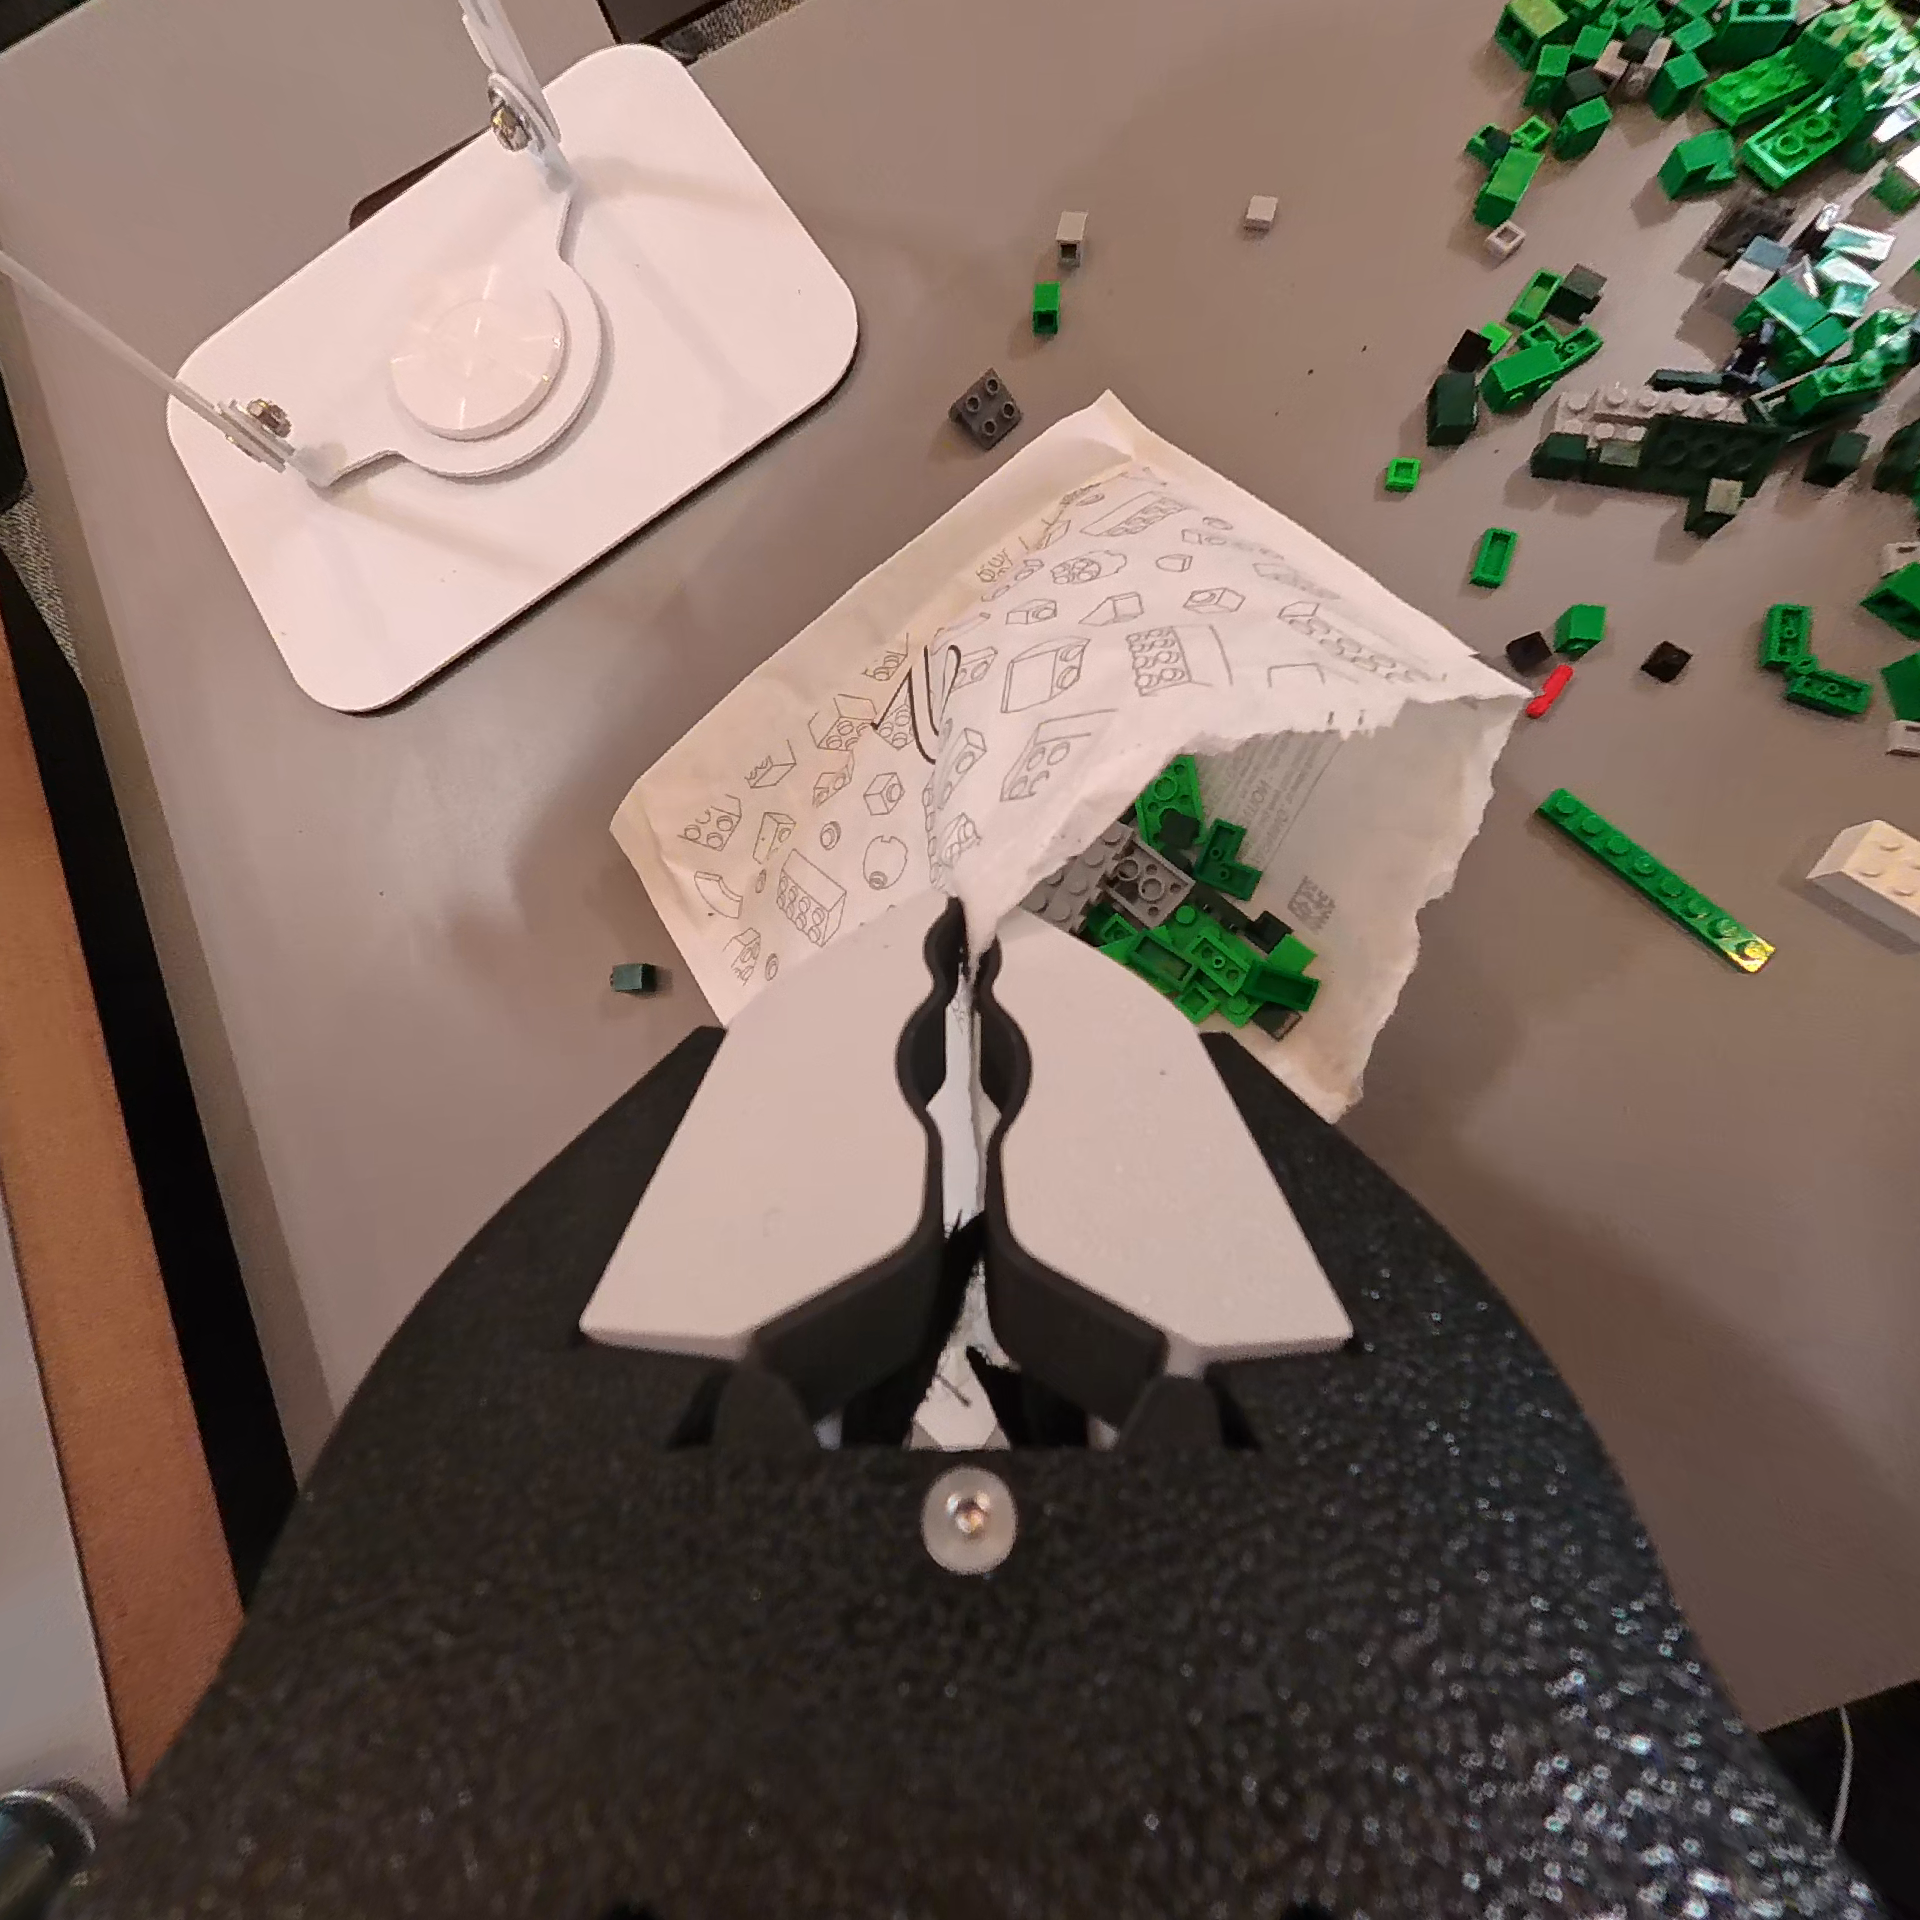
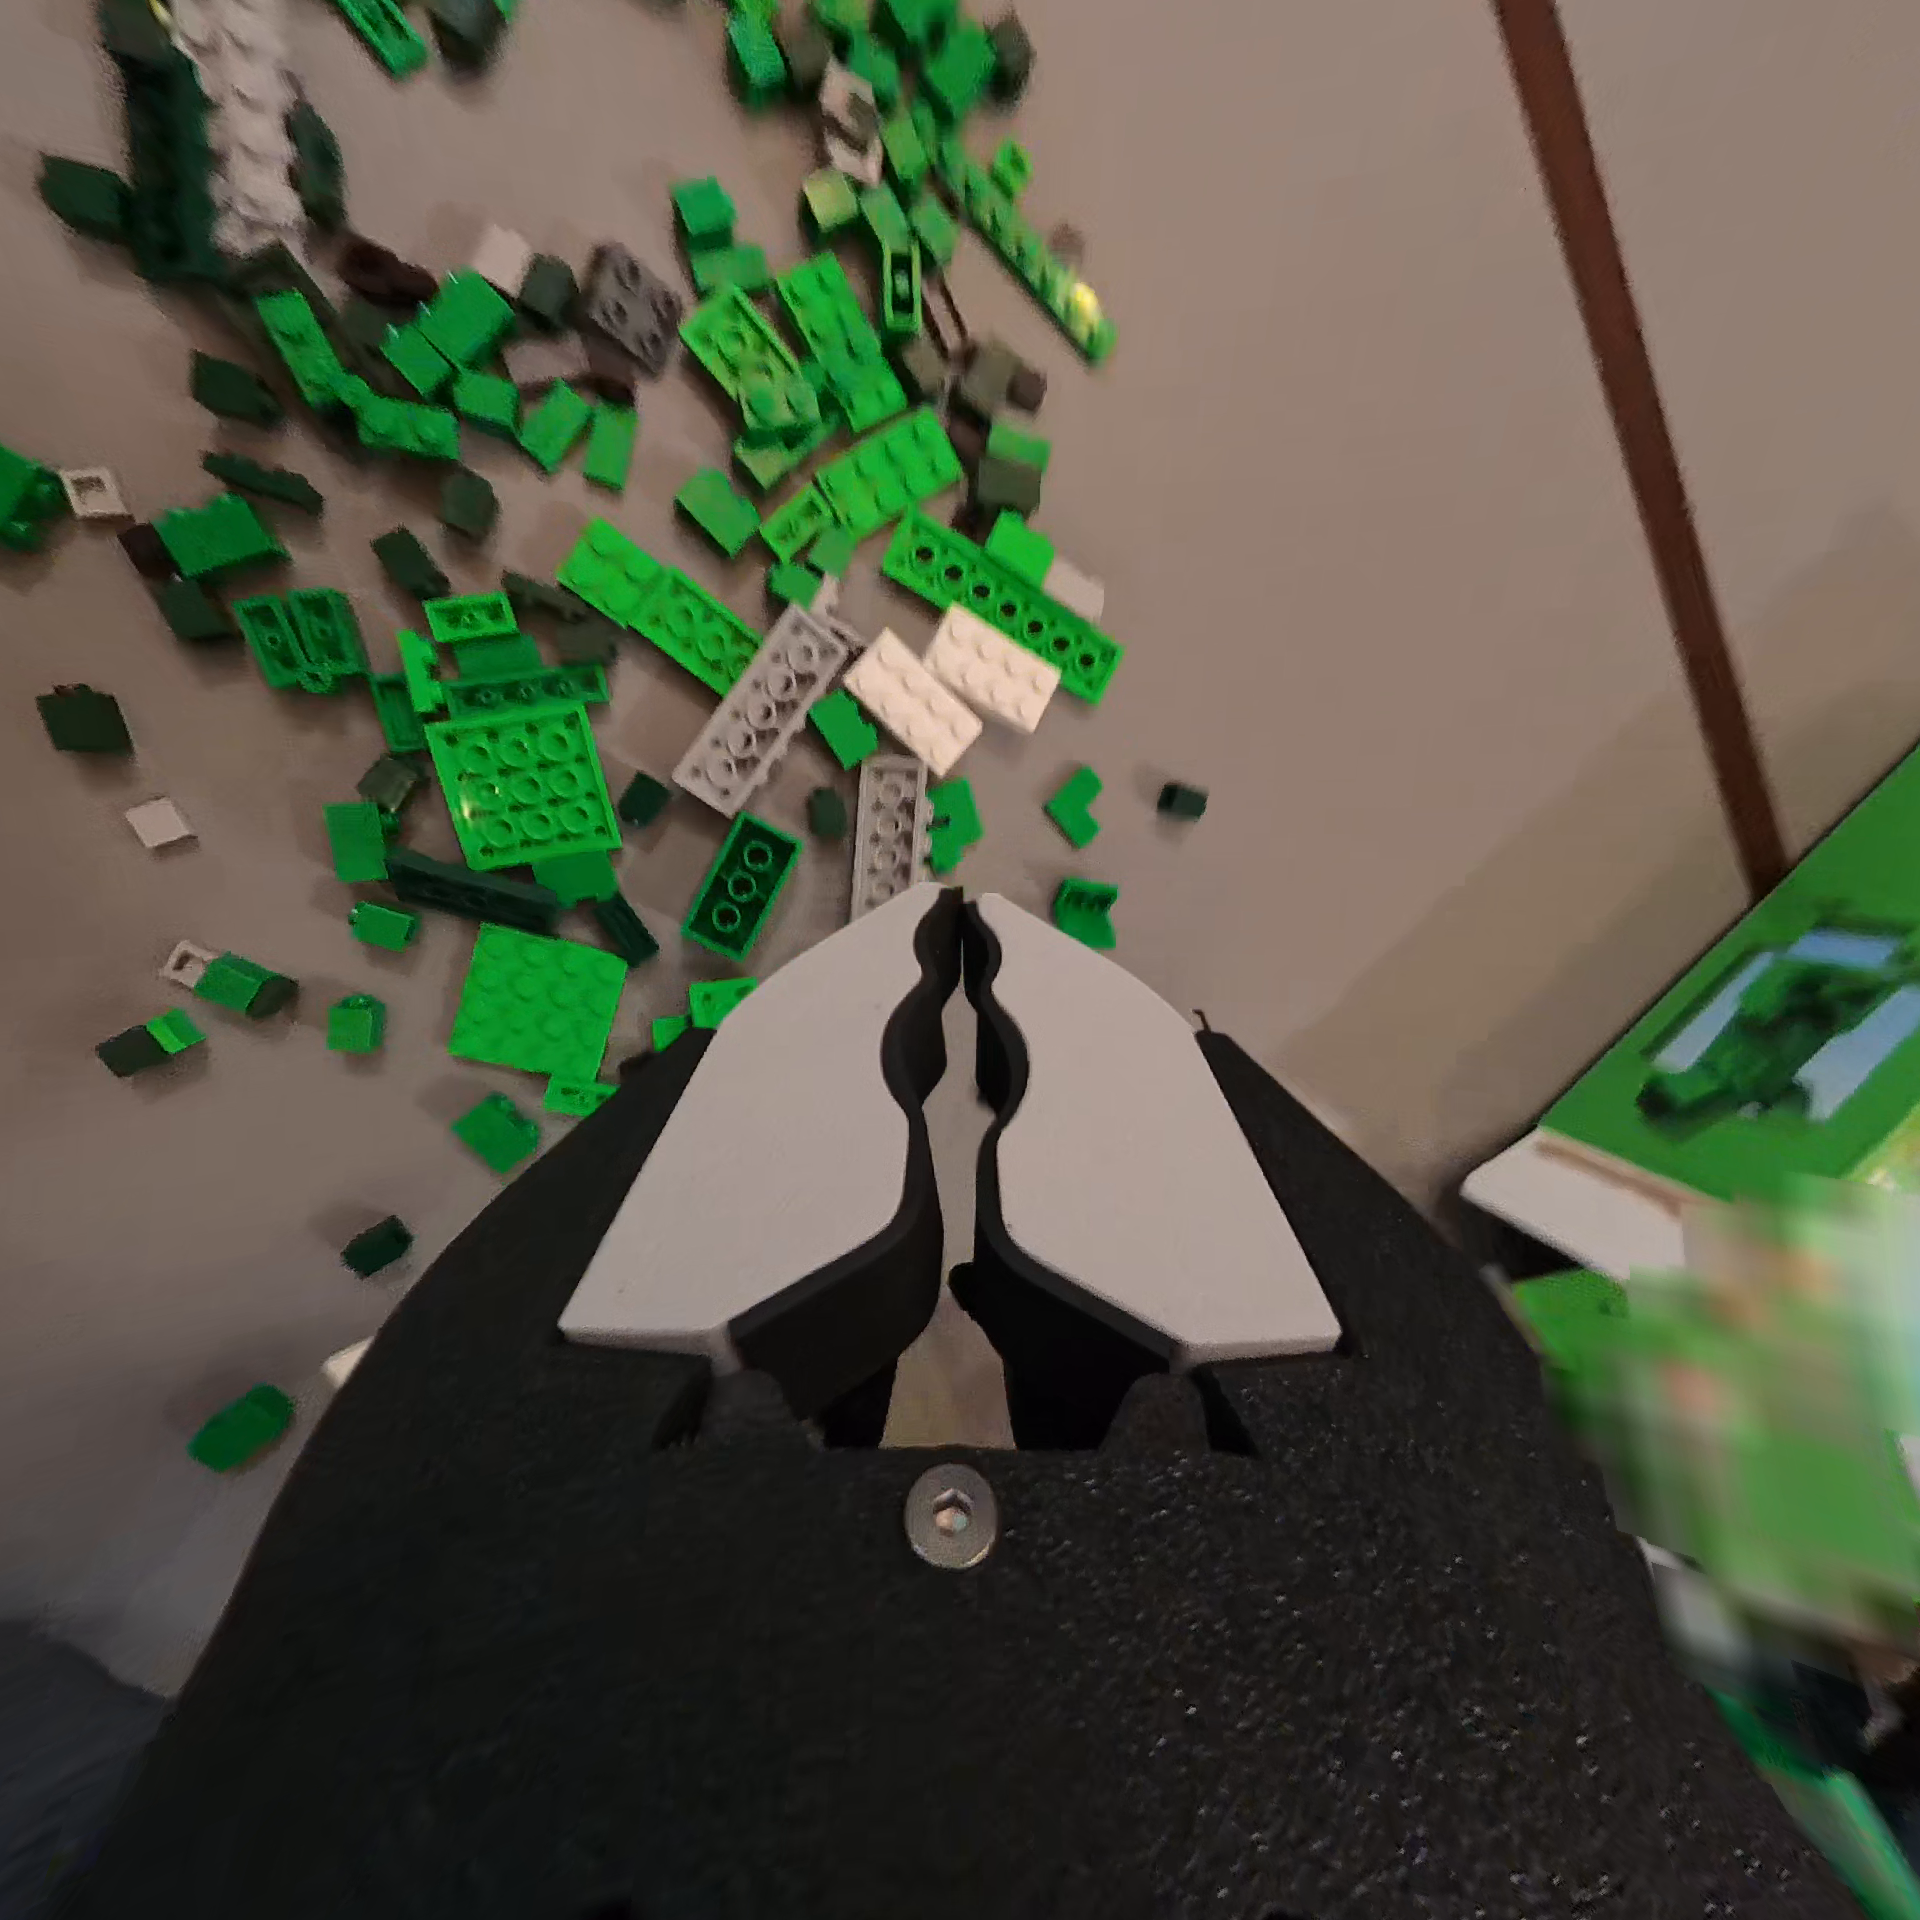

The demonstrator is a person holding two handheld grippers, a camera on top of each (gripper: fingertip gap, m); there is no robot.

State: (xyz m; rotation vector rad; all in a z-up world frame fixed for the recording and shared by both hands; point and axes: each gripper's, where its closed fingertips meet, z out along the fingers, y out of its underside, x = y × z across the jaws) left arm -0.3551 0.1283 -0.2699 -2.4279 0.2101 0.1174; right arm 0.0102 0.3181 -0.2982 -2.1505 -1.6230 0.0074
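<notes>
My left gripper [image 1: 961, 920] is shut on the torn edge of a white paper bag [image 1: 1039, 686] printed with brick outlines. It holds the bag's mouth lifted open above the grey table [image 1: 520, 935]. Green and grey bricks [image 1: 1195, 925] lie inside the bag's opening. My right gripper [image 2: 961, 904] is shut and empty. It hovers over a scattered pile of green, grey and white bricks [image 2: 644, 623], with its tips near a grey plate [image 2: 888, 831] and a dark green brick [image 2: 740, 883].
A white stand base [image 1: 499, 395] with thin arms sits at the far left of the table. Loose green bricks [image 1: 1714, 312] spread at the upper right, with a long green plate [image 1: 1652, 878]. A green printed box [image 2: 1766, 1039] lies at the right. One gripper's finger ends stand about 40 cm off the other's. My right gripper's tips are some 6 cm from the grey plate [image 2: 888, 831].
</notes>
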